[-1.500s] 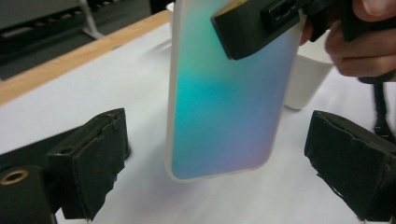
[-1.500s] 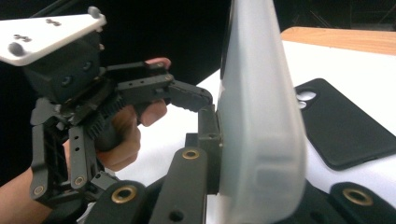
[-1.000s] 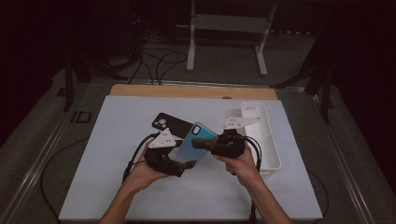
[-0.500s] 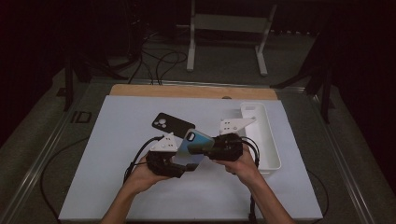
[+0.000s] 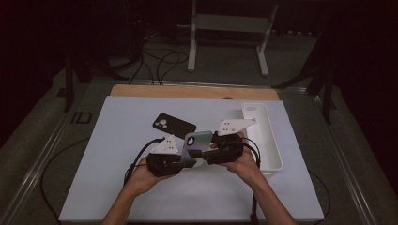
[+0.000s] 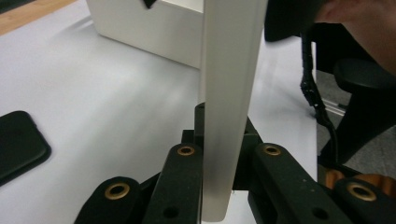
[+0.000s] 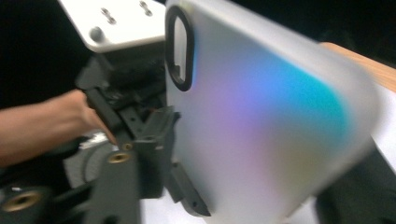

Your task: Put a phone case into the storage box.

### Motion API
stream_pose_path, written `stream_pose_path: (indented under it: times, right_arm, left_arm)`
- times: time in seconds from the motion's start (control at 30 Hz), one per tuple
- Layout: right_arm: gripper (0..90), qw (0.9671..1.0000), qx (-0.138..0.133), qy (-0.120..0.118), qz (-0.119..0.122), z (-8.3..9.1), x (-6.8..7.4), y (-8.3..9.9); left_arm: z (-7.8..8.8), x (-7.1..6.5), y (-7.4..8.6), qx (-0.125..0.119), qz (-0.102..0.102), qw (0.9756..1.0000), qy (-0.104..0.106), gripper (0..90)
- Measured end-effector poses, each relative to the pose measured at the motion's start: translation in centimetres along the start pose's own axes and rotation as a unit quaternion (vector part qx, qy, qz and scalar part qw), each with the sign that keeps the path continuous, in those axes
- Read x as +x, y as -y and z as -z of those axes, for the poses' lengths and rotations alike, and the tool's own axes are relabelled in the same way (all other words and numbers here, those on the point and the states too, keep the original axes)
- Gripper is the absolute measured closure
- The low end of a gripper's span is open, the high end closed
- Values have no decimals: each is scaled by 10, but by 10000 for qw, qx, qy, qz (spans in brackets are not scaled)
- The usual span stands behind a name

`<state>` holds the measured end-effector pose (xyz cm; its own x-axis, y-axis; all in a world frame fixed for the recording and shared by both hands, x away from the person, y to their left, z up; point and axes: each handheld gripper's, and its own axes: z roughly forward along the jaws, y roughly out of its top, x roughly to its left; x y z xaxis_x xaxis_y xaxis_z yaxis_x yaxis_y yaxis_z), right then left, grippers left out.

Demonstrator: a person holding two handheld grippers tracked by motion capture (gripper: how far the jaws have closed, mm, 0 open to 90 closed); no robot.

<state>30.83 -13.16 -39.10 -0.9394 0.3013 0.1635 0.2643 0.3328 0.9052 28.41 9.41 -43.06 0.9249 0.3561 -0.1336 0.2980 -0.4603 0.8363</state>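
Note:
A frosted, iridescent phone case (image 5: 197, 142) is held up on edge above the white table mat (image 5: 117, 187), between both grippers. My left gripper (image 6: 224, 149) has just been closing and is now shut on the case (image 6: 229, 84), both pads pressed to its thin edge. My right gripper (image 5: 213, 149) has just been opening. Its jaws stand apart on either side of the case (image 7: 261, 121), which still sits between them. The left gripper's body (image 7: 135, 116) shows behind the case. A black phone case (image 5: 173, 125) lies flat on the mat, farther back.
A long white tray (image 5: 270, 140) stands at the right of the mat, close behind the right hand (image 5: 244, 164). Cables (image 5: 136, 161) trail from both grippers. The wooden table edge (image 5: 187, 91) runs along the back, with a metal stand (image 5: 225, 28) beyond it.
The left jaws have closed on the case and the right jaws have opened. The case has tipped from showing its teal face to standing more on edge. Both hands stayed roughly in place.

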Motion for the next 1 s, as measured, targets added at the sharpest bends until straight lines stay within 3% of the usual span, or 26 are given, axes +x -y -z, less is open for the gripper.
stream_pose_path:
  times: [0.07, 0.13, 0.3, 0.57, 1.0]
  right_arm:
    - [338, 9997, 124, 203, 56, -3, 3, 0]
    - [269, 9996, 150, 243, 47, -5, 4, 1]
    - [203, 9992, 61, 388, -63, -5, 3, 3]
    - [145, 9982, -5, 550, -247, 0, 1, 6]
    - [99, 9962, -85, 750, -445, 3, 0, 11]
  left_arm:
    - [0, 0, 0, -24, 13, 10000, -53, 857]
    - [2, 1, 0, -43, 21, 9999, -107, 857]
    - [6, 1, 1, -121, 65, 9995, -283, 857]
    - [8, 3, 3, -157, 244, 9985, -473, 856]
    - [9, 5, 7, -216, 357, 9964, -743, 856]
